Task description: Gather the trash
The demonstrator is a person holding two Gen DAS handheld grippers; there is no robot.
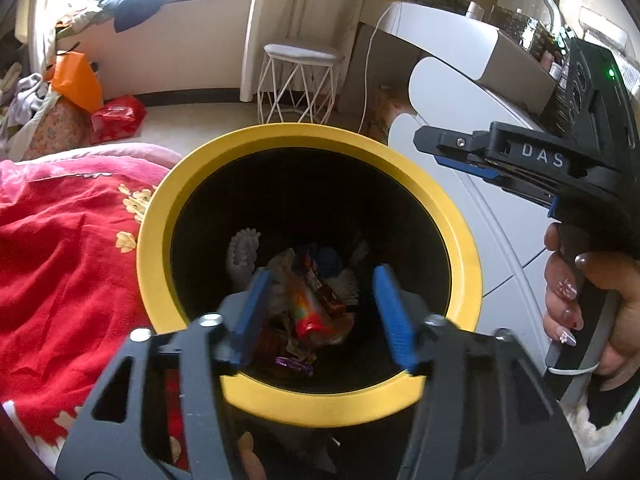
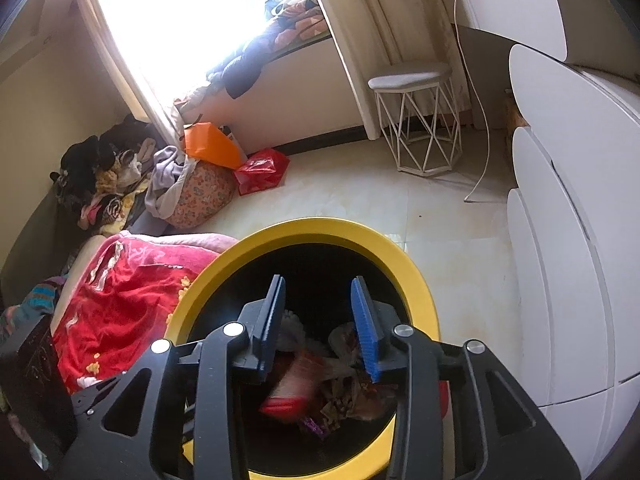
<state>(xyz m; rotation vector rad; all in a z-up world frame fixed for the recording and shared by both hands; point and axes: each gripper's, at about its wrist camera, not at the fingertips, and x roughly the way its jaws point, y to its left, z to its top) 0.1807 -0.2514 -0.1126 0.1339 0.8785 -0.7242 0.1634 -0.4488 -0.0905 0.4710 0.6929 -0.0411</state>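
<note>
Trash (image 1: 316,300) lies heaped at the bottom of a black bin with a yellow rim (image 1: 308,400), directly below and beyond both tools. Left gripper (image 1: 320,312) hangs over the bin mouth, pointing steeply down into it; its blue pads (image 1: 394,316) stand well apart with nothing pressed between them, so it is released. In the left wrist view the heap shows through the gap between those pads: a red and orange wrapper (image 1: 312,312) uppermost, a small purple wrapper (image 1: 292,365) nearer the camera, and a pale ridged item (image 1: 242,254) against the far left wall of the bin. Right gripper (image 2: 319,328) also hangs over the bin opening, jaws parted and empty, released likewise. In the right wrist view a blurred red-capped piece (image 2: 288,392) sits below the gap between its pads, apart from them; whether it is at rest cannot be told from the blur. A hand (image 1: 588,304) grips the handle of the right tool at the right edge of the left wrist view, to the right of the bin rim. A red blanket (image 1: 64,264) lies against the bin on its left. White cabinet fronts (image 2: 568,240) stand to its right. A white wire stool (image 2: 416,120) stands well apart on the floor behind.
</note>
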